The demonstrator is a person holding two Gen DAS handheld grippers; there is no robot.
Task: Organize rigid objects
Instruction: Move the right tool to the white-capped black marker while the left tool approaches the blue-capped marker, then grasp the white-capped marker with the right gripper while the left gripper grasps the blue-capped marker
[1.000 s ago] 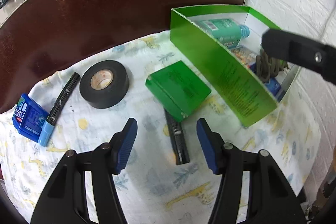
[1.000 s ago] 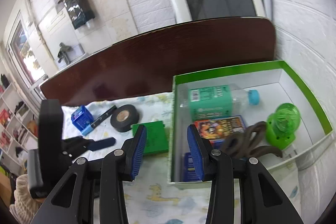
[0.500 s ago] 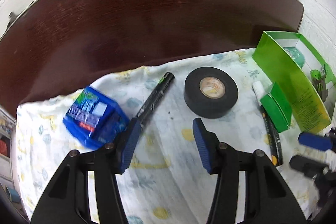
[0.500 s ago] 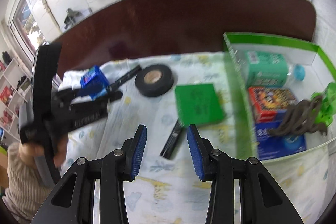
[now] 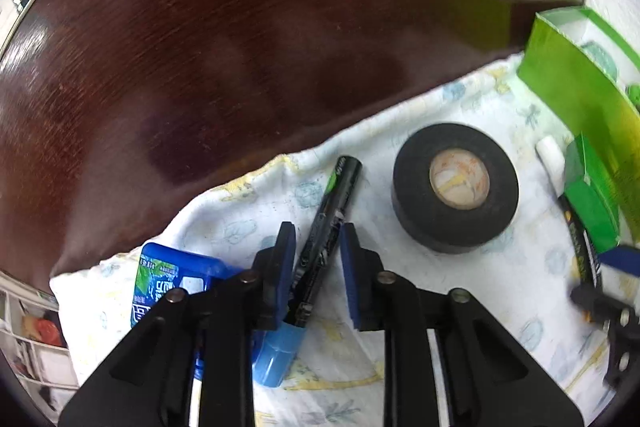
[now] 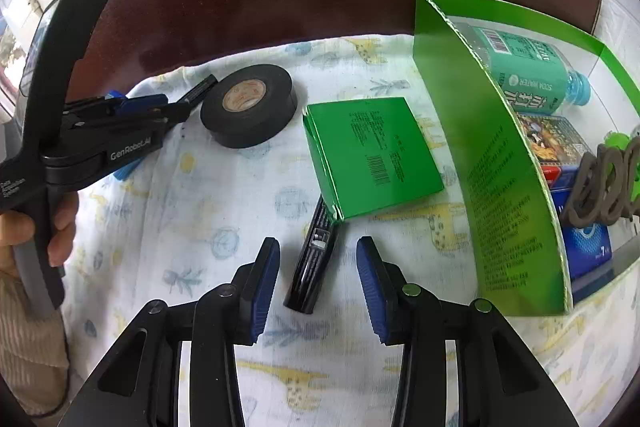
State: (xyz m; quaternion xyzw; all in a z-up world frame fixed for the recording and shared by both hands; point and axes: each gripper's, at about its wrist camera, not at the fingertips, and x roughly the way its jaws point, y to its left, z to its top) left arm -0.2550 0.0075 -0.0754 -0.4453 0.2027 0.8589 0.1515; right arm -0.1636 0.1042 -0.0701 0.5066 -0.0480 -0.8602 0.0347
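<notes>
Left gripper (image 5: 316, 259), just narrowed around black marker (image 5: 328, 227) on patterned cloth (image 5: 440, 287), beside black tape roll (image 5: 456, 187). Right gripper (image 6: 318, 279) partly open, empty, over second marker (image 6: 312, 267) under green carton (image 6: 376, 155), near green box (image 6: 512, 187).

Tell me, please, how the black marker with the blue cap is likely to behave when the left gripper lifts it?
The marker looks rigid, so it should not sag. Its round barrel may roll if released. The left gripper, jaws just closing, holds it near the blue cap, so the long end might dip.
</notes>
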